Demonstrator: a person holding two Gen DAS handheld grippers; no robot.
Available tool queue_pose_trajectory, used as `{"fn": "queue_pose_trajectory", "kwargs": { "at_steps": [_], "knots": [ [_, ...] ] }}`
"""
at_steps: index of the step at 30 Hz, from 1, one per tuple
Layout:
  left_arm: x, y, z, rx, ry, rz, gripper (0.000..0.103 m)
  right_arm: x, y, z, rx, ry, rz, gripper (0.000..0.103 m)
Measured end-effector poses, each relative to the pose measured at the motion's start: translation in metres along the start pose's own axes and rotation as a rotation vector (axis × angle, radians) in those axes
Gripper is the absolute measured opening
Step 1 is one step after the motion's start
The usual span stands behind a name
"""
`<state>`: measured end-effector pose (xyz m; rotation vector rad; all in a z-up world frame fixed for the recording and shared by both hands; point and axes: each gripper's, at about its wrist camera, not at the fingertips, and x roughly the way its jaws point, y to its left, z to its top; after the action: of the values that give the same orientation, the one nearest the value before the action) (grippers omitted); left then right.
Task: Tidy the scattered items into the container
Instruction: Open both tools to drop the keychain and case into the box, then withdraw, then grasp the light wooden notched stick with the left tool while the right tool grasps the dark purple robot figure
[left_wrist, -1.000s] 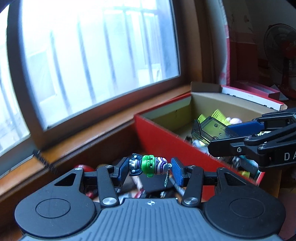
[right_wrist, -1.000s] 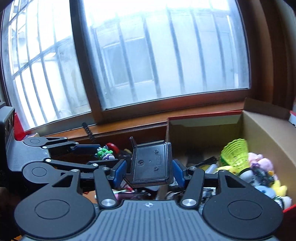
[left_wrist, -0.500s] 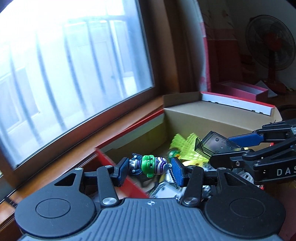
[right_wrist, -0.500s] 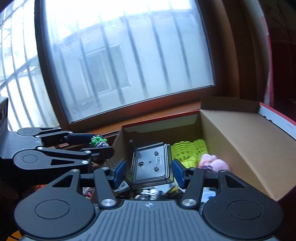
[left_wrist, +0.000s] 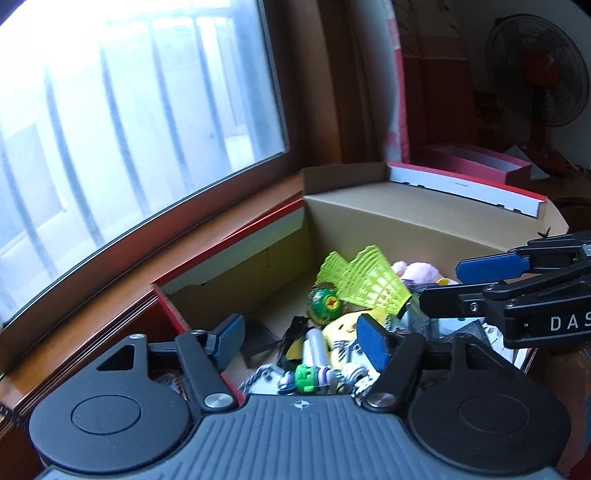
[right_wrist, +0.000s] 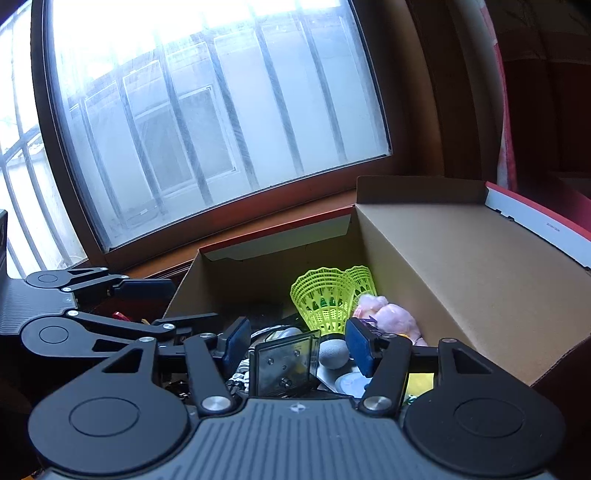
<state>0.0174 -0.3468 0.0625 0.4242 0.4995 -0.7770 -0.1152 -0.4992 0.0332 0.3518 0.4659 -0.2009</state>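
Note:
The red cardboard box (left_wrist: 388, 221) (right_wrist: 461, 277) lies under both grippers and holds several toys. My left gripper (left_wrist: 301, 341) hovers over its near end; the jaws are opening with nothing between them. The green-headed toy figure (left_wrist: 306, 378) lies loose on the pile just below them. My right gripper (right_wrist: 297, 345) is over the middle of the box and its jaws are opening too. The dark clear plastic case (right_wrist: 284, 365) sits tilted on the pile between its pads, with a gap to the right pad. Each gripper shows in the other's view: right gripper (left_wrist: 450, 286), left gripper (right_wrist: 166, 302).
Two yellow-green shuttlecocks (right_wrist: 325, 299), a pink plush (right_wrist: 388, 314) and a green ball (left_wrist: 323, 304) lie in the box. A wooden window sill (left_wrist: 110, 321) runs along behind it. A fan (left_wrist: 535, 74) and a red lid (left_wrist: 480, 162) stand at the far right.
Both grippers moved right, over the box. The left jaws opened and the toy figure dropped onto the pile. The right jaws widened and the plastic case sank and tilted between them.

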Motion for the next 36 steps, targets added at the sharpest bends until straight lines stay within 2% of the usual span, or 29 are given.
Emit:
{"fn": "queue_pose_trajectory", "kwargs": {
  "at_steps": [6, 10, 22, 27, 31, 32, 33, 34, 36],
  "knots": [
    [-0.029, 0.025, -0.025, -0.058, 0.005, 0.054, 0.080, -0.005, 0.024, -0.002, -0.010, -0.011, 0.004, 0.062],
    [-0.054, 0.044, -0.050, -0.087, 0.013, 0.089, 0.082, -0.015, 0.051, -0.007, -0.033, -0.016, -0.001, 0.064],
    [-0.114, 0.113, -0.128, -0.211, 0.126, 0.214, 0.084, -0.027, 0.149, -0.029, -0.141, 0.014, 0.080, 0.067],
    [-0.129, 0.124, -0.152, -0.235, 0.154, 0.223, 0.084, -0.016, 0.184, -0.049, -0.160, 0.086, 0.174, 0.069],
    [-0.134, 0.129, -0.167, -0.258, 0.173, 0.232, 0.084, 0.001, 0.212, -0.072, -0.246, 0.150, 0.187, 0.072],
    [-0.135, 0.129, -0.169, -0.260, 0.176, 0.234, 0.084, 0.004, 0.220, -0.076, -0.286, 0.163, 0.185, 0.071],
    [-0.136, 0.129, -0.171, -0.262, 0.178, 0.236, 0.084, 0.007, 0.228, -0.081, -0.325, 0.177, 0.183, 0.064],
    [-0.136, 0.130, -0.174, -0.264, 0.181, 0.238, 0.084, 0.010, 0.234, -0.085, -0.346, 0.192, 0.189, 0.062],
    [-0.138, 0.130, -0.178, -0.266, 0.184, 0.243, 0.084, 0.017, 0.239, -0.092, -0.343, 0.227, 0.215, 0.060]
  ]
}}
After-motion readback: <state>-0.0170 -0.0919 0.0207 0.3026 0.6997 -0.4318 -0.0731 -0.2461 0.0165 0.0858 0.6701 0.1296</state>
